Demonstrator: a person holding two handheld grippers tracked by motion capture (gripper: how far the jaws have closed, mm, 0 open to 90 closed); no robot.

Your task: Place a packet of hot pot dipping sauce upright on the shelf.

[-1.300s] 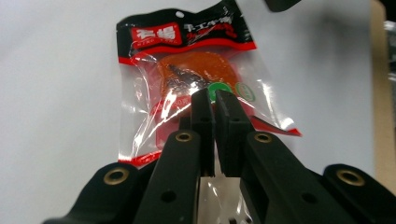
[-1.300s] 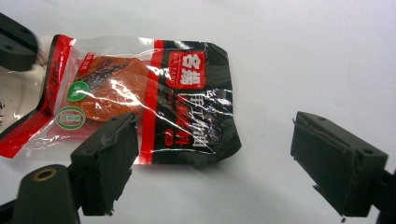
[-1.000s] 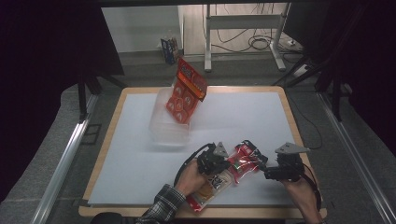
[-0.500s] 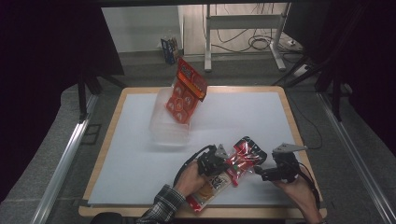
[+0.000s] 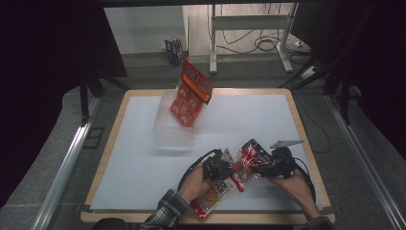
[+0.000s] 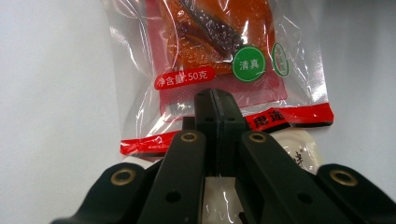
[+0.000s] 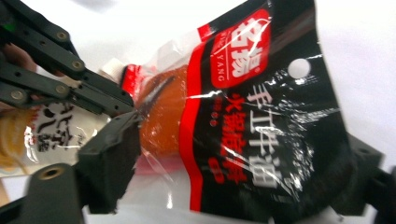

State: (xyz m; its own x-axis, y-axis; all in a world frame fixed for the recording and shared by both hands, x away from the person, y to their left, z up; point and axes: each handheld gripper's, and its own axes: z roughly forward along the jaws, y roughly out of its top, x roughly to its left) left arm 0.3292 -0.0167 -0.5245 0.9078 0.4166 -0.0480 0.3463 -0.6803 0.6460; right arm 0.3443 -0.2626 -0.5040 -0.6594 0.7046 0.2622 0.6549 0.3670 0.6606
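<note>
A red and black snack packet (image 5: pixel 249 153) with an orange piece inside is held just above the white table top (image 5: pixel 143 167) near the front edge. My left gripper (image 5: pixel 231 167) is shut on the packet's clear lower edge (image 6: pixel 187 100), and the film creases there. My right gripper (image 5: pixel 257 167) is open. Its jaws stand on either side of the packet (image 7: pixel 252 121), one pad (image 7: pixel 112 154) touching the clear edge, the far jaw mostly hidden behind the packet. Under the left hand lies a second packet (image 5: pixel 213 196) with a pale, bread-like content (image 6: pixel 299 144).
A clear plastic tub (image 5: pixel 173 128) stands at the middle left of the table, with an orange packet (image 5: pixel 191 93) leaning upright in it. The table has a wooden rim (image 5: pixel 306 143). Dark stands and cables sit behind the far edge.
My right gripper has moved left, closing in around the red and black packet. The left gripper and the packet have stayed almost in place.
</note>
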